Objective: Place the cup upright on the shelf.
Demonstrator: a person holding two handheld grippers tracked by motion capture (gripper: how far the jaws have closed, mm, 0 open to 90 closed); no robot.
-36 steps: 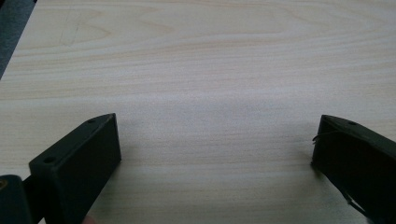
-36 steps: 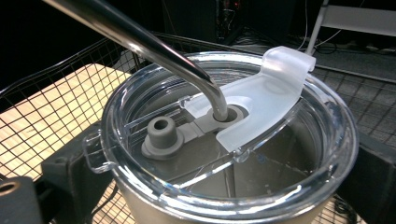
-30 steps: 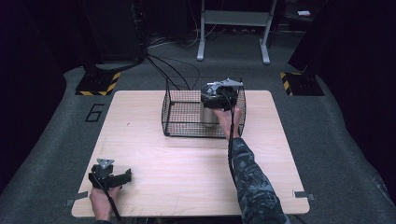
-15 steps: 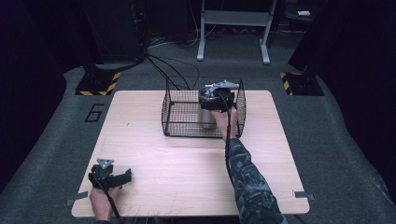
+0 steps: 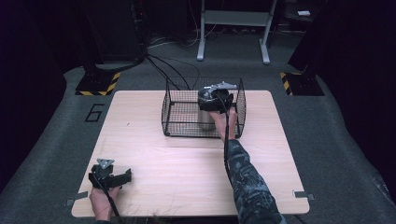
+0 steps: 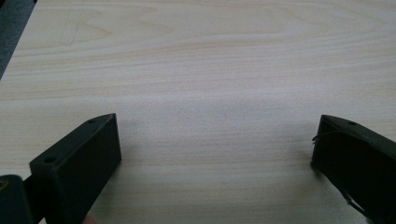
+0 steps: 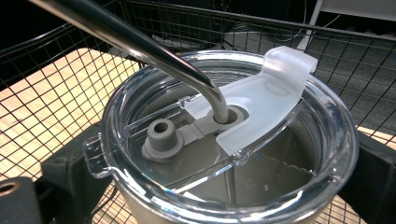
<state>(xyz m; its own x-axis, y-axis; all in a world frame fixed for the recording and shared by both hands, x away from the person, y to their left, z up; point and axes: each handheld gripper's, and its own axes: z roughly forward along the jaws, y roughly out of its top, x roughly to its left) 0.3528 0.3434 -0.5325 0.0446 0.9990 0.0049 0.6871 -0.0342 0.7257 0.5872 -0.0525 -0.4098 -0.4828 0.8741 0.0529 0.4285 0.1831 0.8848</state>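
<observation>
At seven o'clock on my pale wooden table (image 5: 187,158), my left gripper (image 5: 122,177) rests, jaws spread wide over bare wood. Toward one o'clock, my right gripper (image 5: 211,100) clasps the steel tumbler with clear lid (image 7: 224,140) and bent metal straw (image 7: 140,46) inside the black wire basket (image 5: 173,122).

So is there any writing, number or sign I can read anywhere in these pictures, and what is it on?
"6" on the dark floor mat, left of the wooden table.
Yellow and black hazard stripes, a warning sign without words, on two floor plates beyond the table.
No readable text on the tumbler lid, the wire basket or either claw.
</observation>
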